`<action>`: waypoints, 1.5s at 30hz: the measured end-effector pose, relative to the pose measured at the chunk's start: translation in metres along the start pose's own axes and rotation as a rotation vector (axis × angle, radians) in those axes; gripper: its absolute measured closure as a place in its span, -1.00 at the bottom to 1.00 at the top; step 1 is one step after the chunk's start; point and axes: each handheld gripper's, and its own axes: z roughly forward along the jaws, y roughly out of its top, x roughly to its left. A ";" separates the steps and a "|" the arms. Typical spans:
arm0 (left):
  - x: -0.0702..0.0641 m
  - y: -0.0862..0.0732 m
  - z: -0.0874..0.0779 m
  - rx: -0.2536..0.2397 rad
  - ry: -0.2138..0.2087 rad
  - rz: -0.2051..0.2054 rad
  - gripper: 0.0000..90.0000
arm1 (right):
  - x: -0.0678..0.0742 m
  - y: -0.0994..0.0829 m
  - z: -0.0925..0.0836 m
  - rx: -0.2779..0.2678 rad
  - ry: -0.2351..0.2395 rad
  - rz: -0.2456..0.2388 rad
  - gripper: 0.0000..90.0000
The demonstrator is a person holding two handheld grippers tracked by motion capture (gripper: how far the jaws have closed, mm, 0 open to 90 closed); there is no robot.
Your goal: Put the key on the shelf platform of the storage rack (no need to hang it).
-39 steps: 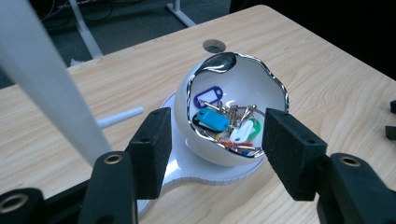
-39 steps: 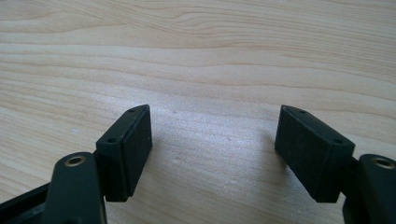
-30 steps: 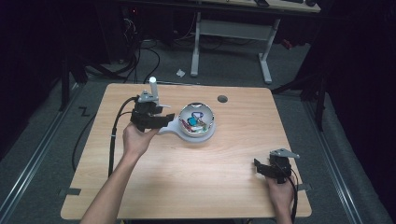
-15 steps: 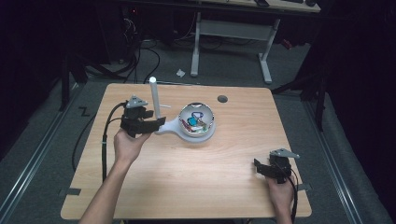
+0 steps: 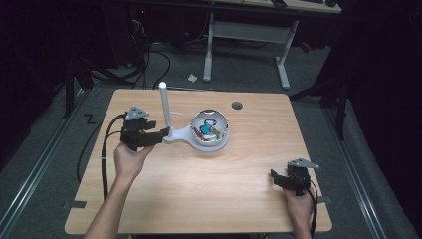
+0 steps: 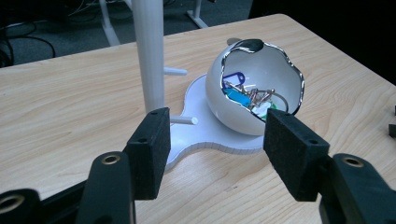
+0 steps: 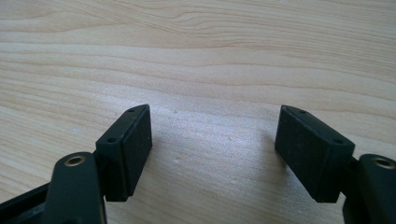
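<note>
A white stand sits at the table's back middle, with a tall pegged post and an eggshell-shaped bowl. Keys with blue and green tags lie in the bowl. My left gripper is just left of the stand's base, pointing at it, open with nothing between its jaws. In the left gripper view the open left gripper frames the base, with the post and the bowl of keys beyond. My right gripper rests at the front right, open over bare wood.
The wooden table has a round cable hole near its back edge. A cable trails from the left gripper over the table's left side. Another desk's legs stand on the floor behind.
My left gripper has drawn back from the post, to the left and toward the near edge, so the whole post now shows. The right gripper has stayed put.
</note>
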 end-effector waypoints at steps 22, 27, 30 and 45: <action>0.005 -0.022 -0.017 -0.007 0.039 -0.030 -0.09 | 0.000 0.000 0.000 0.000 0.000 0.000 -0.39; 0.006 -0.029 -0.019 0.000 0.044 -0.039 -0.10 | 0.000 0.000 0.000 0.000 -0.001 -0.002 -0.38; 0.006 -0.033 -0.020 -0.009 0.046 -0.048 -0.10 | 0.000 0.000 0.000 0.000 -0.001 0.000 -0.38; 0.012 -0.056 -0.027 -0.011 0.066 -0.092 -0.10 | 0.000 0.000 0.000 0.000 -0.001 -0.001 -0.38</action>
